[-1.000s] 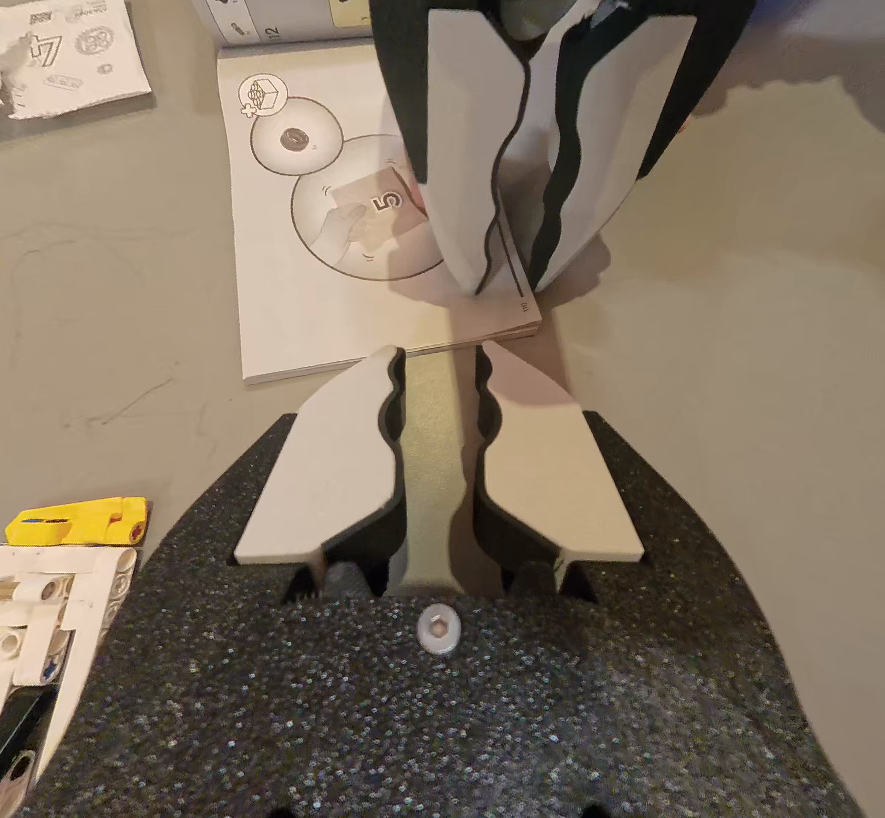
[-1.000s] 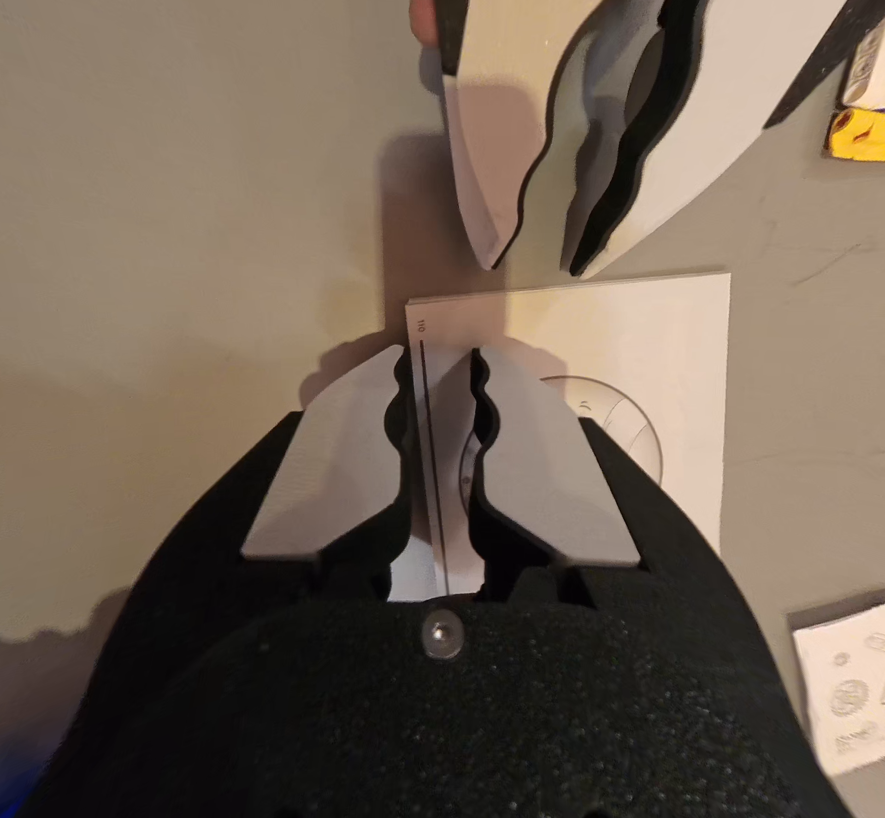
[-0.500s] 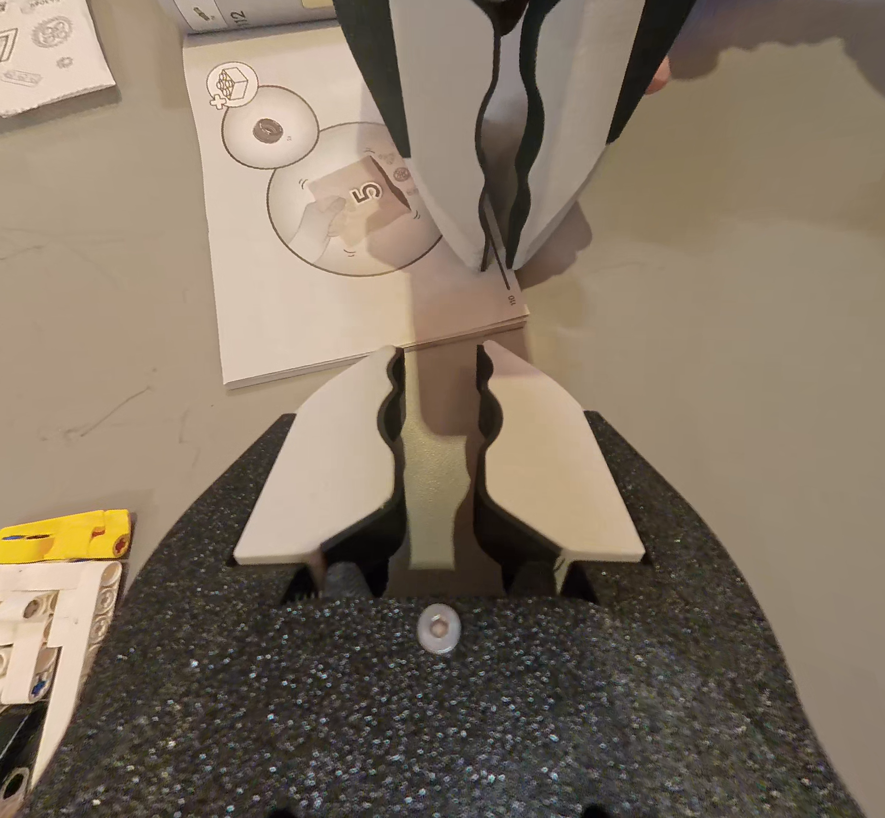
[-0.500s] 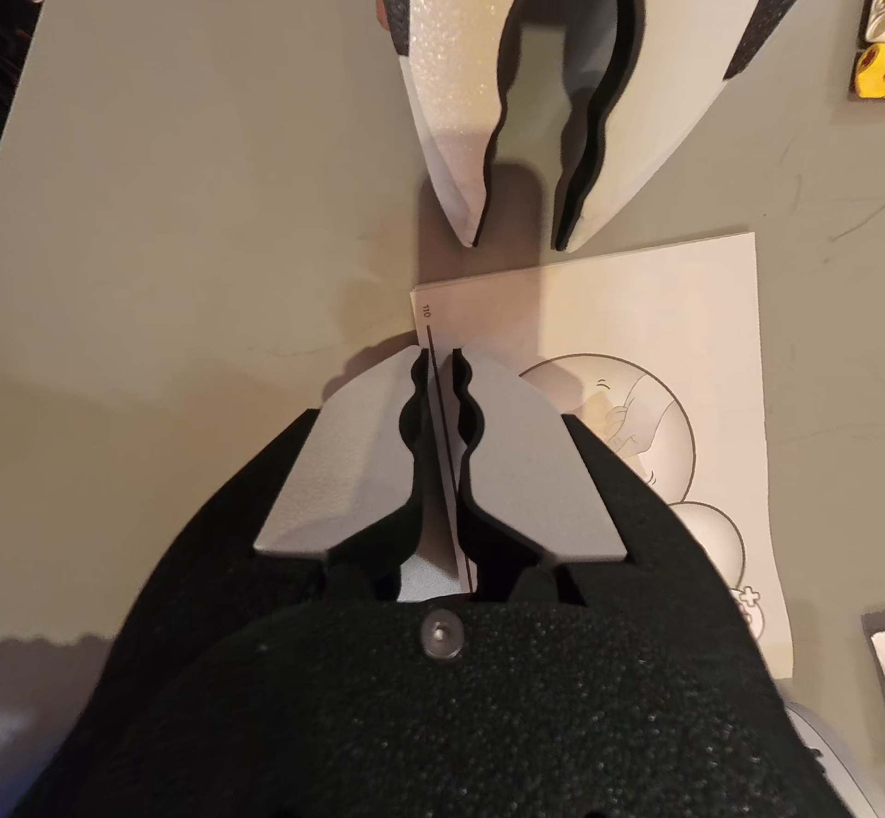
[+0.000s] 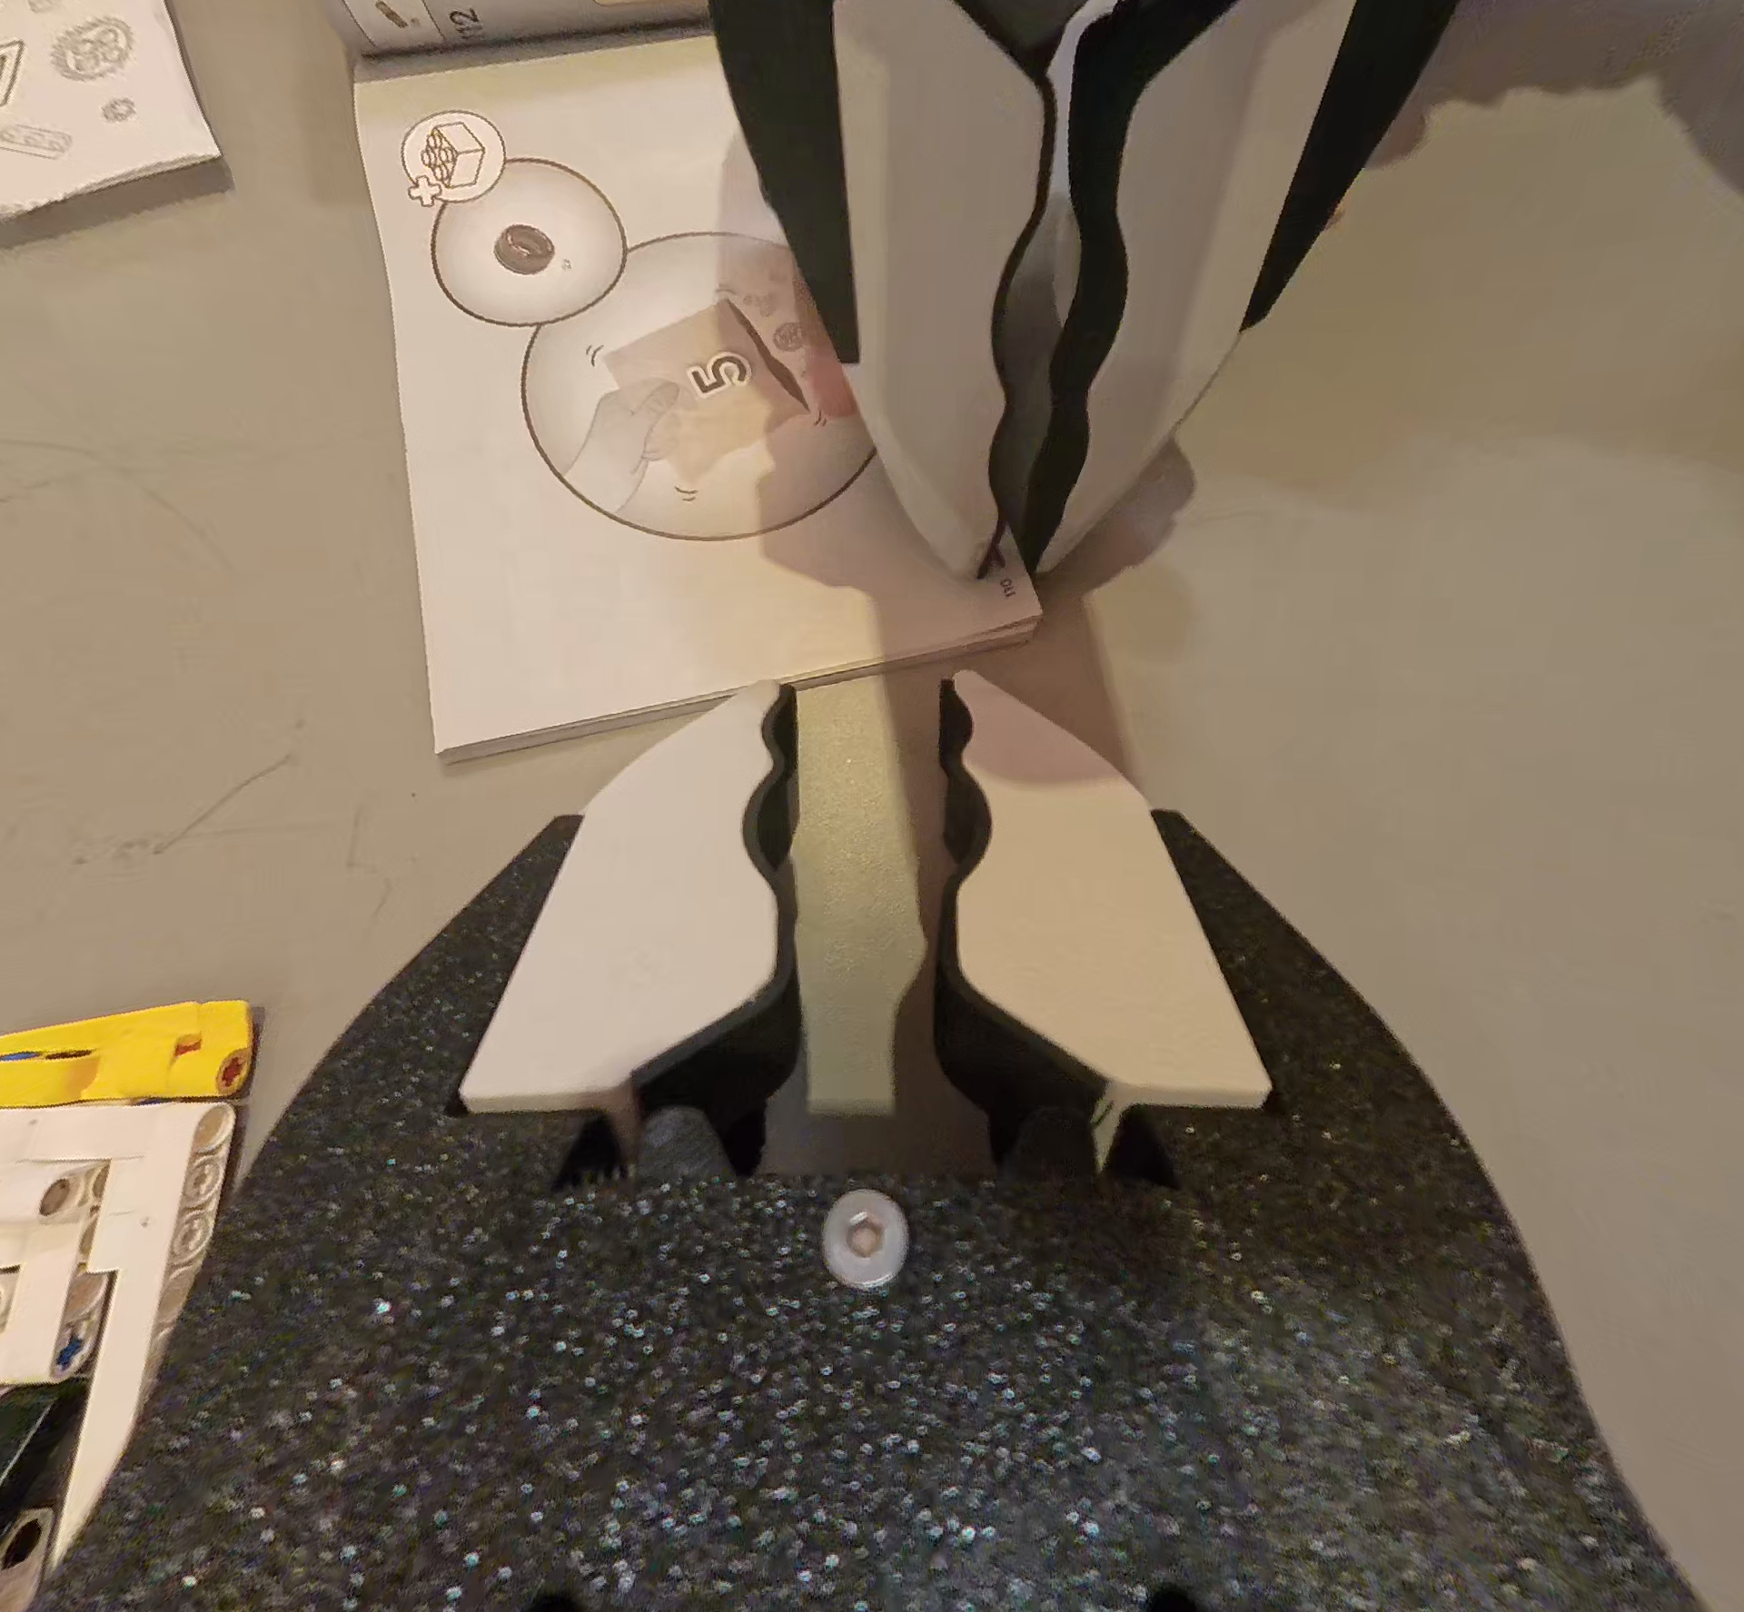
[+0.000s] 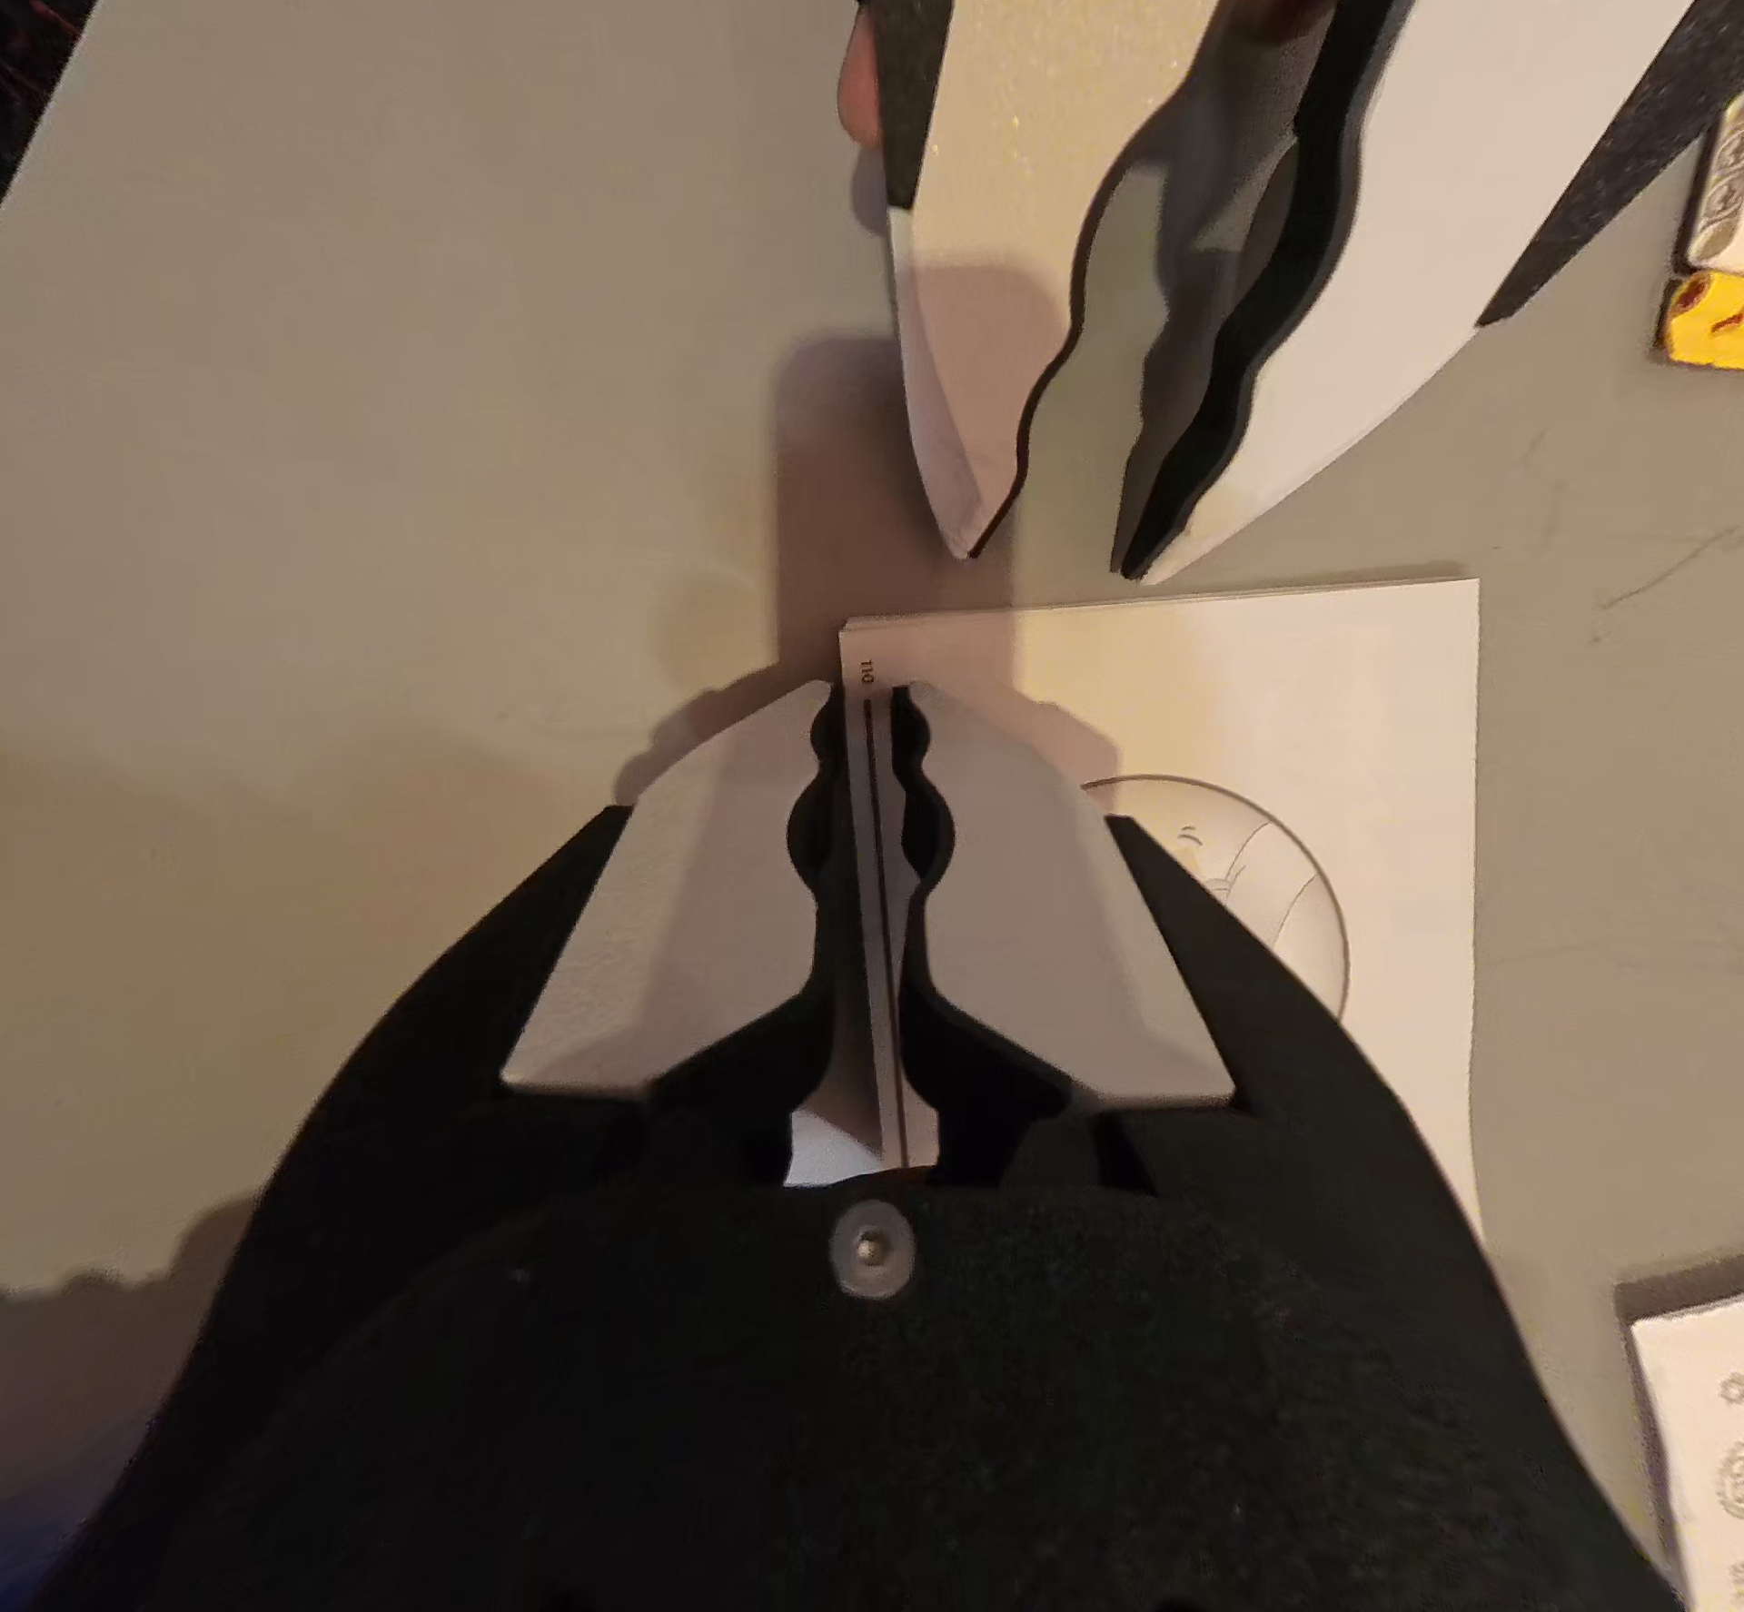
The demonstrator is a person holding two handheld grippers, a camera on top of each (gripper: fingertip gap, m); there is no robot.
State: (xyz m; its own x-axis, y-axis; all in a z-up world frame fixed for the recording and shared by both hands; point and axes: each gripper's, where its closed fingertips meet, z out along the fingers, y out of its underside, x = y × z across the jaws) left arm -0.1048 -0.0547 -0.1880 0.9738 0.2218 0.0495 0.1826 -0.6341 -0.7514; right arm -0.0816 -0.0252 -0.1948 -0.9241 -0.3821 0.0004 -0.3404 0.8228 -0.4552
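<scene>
An open instruction booklet (image 5: 585,604) lies flat on the grey table. My right gripper (image 6: 866,689) is shut on the outer edge of its top page (image 6: 863,906), close to the page's numbered corner. The sheet runs up between the two pads. The left wrist view shows the same gripper (image 5: 1008,568), its tips at that corner and white paper between the fingers. My left gripper (image 5: 863,694) is open and empty, just off the booklet's near edge, with only table between its fingers. It also shows in the right wrist view (image 6: 1048,562), beyond the booklet (image 6: 1227,699).
A white sticker sheet (image 5: 75,85) lies left of the booklet and also shows in the right wrist view (image 6: 1699,1453). A yellow brick (image 5: 123,1052) and white building parts (image 5: 75,1208) lie at lower left. The table's edge (image 6: 57,104) runs at the far left. The tips of one gripper are about 4 centimetres away from the tips of the other. Between my left fingertips and the yellow brick (image 5: 123,1052) there is roughly 12 centimetres.
My right gripper closed on the page's edge between one second and half a second ago and has stayed on it. My left gripper stayed open near the booklet's edge.
</scene>
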